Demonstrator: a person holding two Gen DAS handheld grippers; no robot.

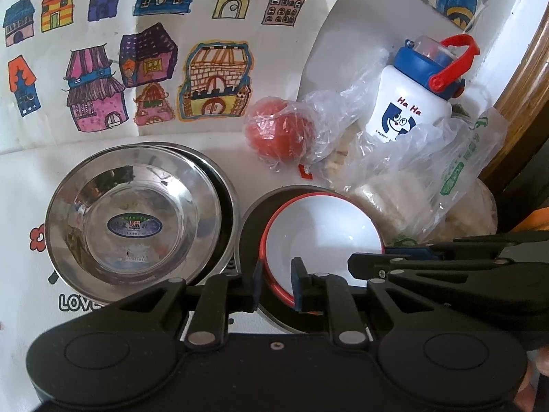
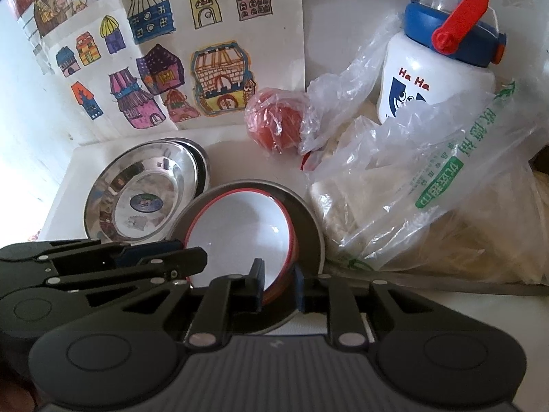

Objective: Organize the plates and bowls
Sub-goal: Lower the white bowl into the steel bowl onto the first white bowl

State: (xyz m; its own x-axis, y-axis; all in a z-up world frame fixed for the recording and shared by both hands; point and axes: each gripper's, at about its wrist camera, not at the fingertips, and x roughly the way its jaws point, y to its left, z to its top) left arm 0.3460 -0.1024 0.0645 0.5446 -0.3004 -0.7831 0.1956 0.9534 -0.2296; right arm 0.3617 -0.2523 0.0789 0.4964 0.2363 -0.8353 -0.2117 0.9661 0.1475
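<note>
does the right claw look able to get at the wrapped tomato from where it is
Probably not yet: the right claw is shut on the red-rimmed bowl, which lies between it and the tomato. It would need to let go first.

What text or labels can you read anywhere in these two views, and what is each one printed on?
"Ha Ha": white bottle, in red.
"I HAPPY...": below the face on the same bottle, small, partly hidden by plastic.
"LOVE": tablecloth, cut off by the left gripper.
Green Chinese print: plastic bag, too distorted to read.
Oval sticker: steel plate, too blurred to read.
</note>
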